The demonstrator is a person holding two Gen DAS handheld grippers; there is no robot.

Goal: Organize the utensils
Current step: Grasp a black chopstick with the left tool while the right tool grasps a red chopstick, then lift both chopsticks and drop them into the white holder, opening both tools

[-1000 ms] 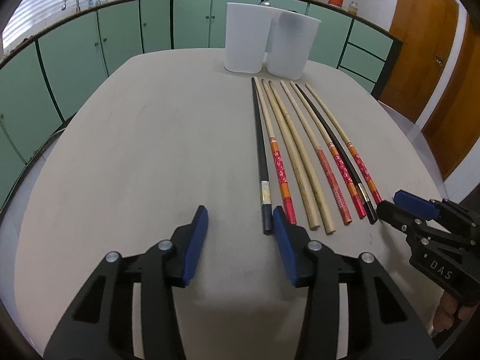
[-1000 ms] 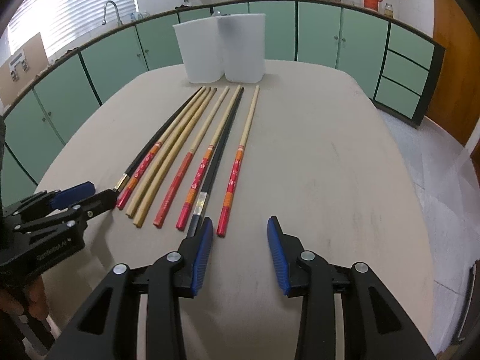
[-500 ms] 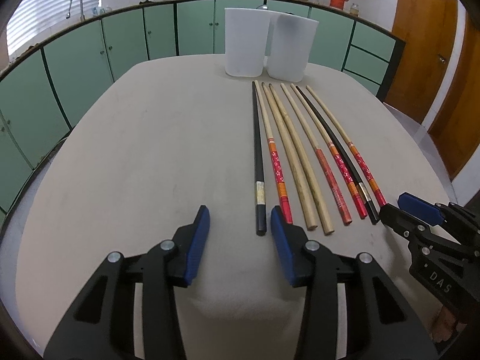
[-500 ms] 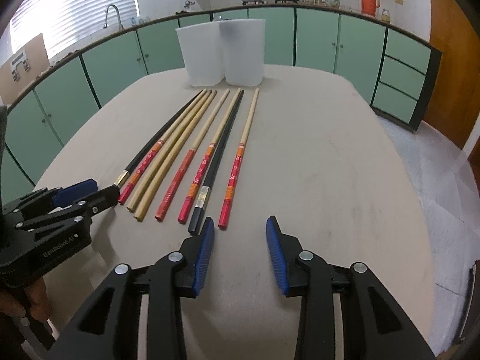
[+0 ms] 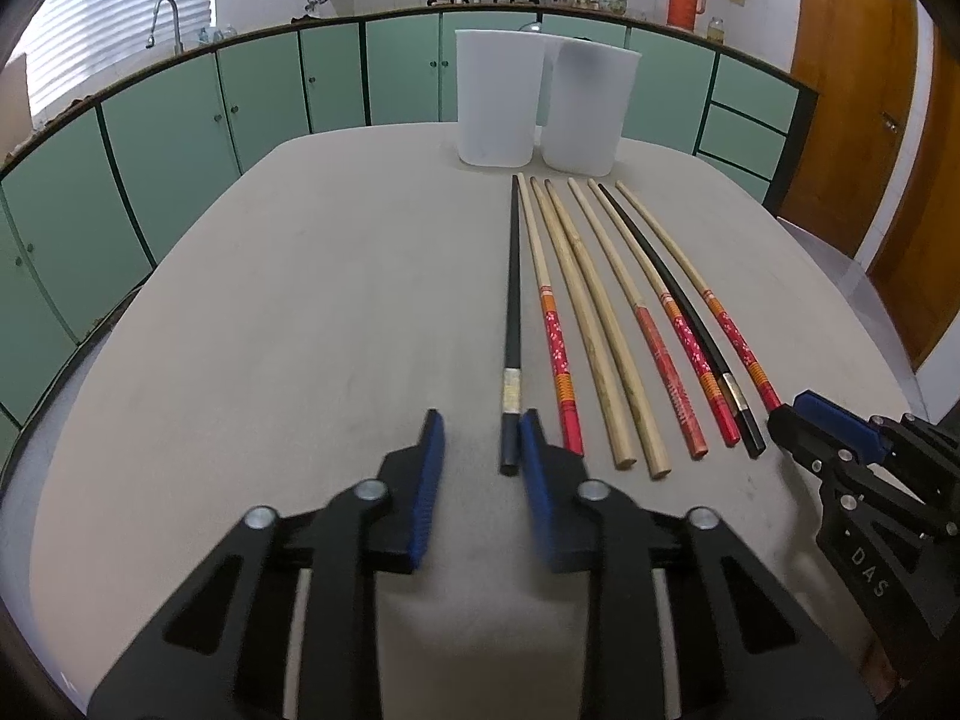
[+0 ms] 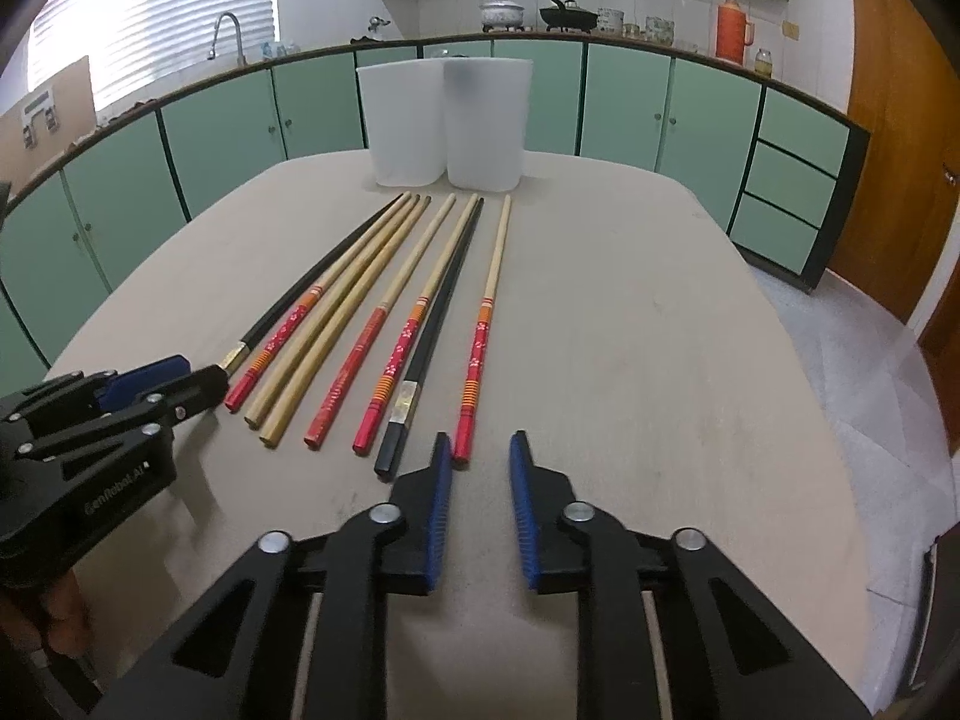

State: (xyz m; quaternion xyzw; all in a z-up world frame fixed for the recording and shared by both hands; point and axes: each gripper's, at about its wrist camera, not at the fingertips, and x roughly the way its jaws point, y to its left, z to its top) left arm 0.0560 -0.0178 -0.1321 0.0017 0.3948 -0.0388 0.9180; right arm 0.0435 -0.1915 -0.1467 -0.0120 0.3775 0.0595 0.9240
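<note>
Several chopsticks lie side by side on the beige table [image 5: 270,330]: black, plain wooden and red-handled ones. My left gripper [image 5: 480,438] is open, its jaws either side of the near end of the leftmost black chopstick [image 5: 512,324]. My right gripper [image 6: 480,450] is open, with the near end of the rightmost red-handled chopstick [image 6: 480,348] just by its left finger [image 6: 441,480]. Two white plastic cups [image 5: 495,99] [image 5: 588,105] stand beyond the chopstick tips. The right gripper shows in the left wrist view [image 5: 798,420], and the left gripper in the right wrist view [image 6: 180,381].
Green kitchen cabinets [image 6: 240,120] curve around the far side of the table. Pots and an orange flask [image 6: 732,30] stand on the counter. A wooden door [image 5: 852,90] is at the right. Bare tabletop lies left and right of the chopsticks.
Both grippers have moved forward and lower toward the near ends of the chopsticks. The left jaws now straddle the black chopstick's end. Both jaws have narrowed somewhat.
</note>
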